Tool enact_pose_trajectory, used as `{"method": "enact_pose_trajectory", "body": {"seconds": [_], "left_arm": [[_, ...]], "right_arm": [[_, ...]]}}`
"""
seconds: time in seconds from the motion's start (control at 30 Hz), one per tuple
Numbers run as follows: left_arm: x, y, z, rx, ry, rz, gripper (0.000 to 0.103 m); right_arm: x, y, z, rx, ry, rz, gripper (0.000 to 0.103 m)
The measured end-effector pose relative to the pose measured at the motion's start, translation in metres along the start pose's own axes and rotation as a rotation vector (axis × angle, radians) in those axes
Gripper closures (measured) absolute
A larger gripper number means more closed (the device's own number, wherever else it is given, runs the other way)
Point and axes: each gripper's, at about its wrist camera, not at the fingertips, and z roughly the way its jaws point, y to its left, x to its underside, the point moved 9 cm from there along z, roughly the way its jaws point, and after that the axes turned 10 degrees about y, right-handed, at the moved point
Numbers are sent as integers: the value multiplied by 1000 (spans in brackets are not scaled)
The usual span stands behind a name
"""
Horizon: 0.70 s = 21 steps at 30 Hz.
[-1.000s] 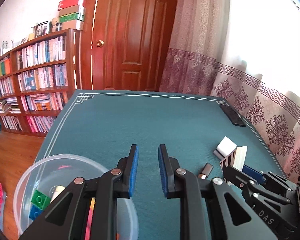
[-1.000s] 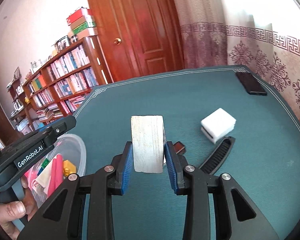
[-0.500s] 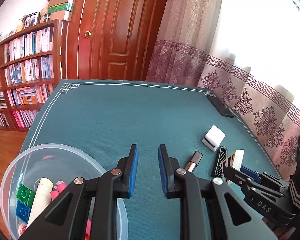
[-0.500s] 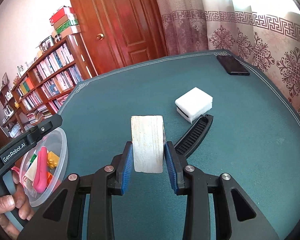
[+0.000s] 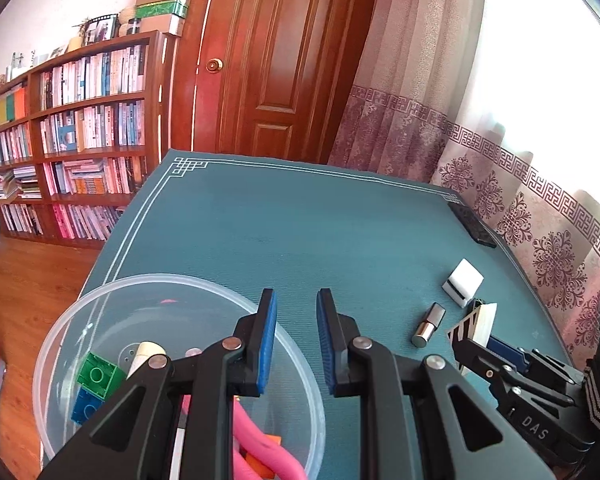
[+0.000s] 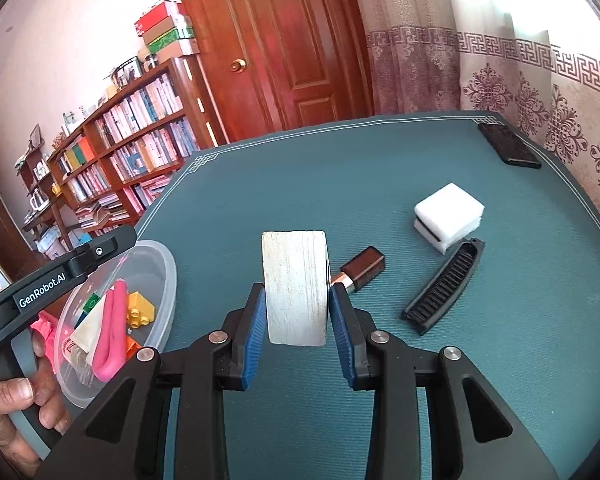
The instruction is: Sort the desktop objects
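My right gripper (image 6: 296, 292) is shut on a white block (image 6: 296, 276) and holds it above the teal table mat (image 6: 300, 184). The left wrist view shows the block's (image 5: 480, 320) striped face. My left gripper (image 5: 297, 300) is open with nothing between its fingers, over the near right rim of a clear plastic bowl (image 5: 172, 278). In the bowl (image 6: 168, 280) lie a green brick (image 5: 96, 374), a yellow brick (image 6: 140, 310) and a pink tube (image 6: 114, 320). On the mat lie a brown lipstick-like tube (image 6: 362, 266), a white sponge (image 6: 448, 216) and a black comb (image 6: 444, 286).
A black phone (image 6: 508, 146) lies near the mat's far right edge. A hand (image 6: 16, 400) grips the left gripper's handle beside the bowl. A bookshelf (image 5: 80, 140), a wooden door (image 5: 276, 60) and curtains (image 5: 500, 184) stand beyond the table.
Both wrist views swung one way and back again. The right gripper kept the white block throughout. The left gripper's fingers kept the same gap.
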Motion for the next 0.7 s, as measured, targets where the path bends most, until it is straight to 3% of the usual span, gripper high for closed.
{"method": "enact_pose_trajectory", "body": {"seconds": [0.3, 0.7], "left_arm": [[14, -92, 35, 109, 82, 163, 80], [29, -142, 101, 95, 221, 238, 80]], "right_arm": [[17, -70, -14, 94, 8, 115, 68], [22, -115, -20, 79, 8, 168, 68]]}}
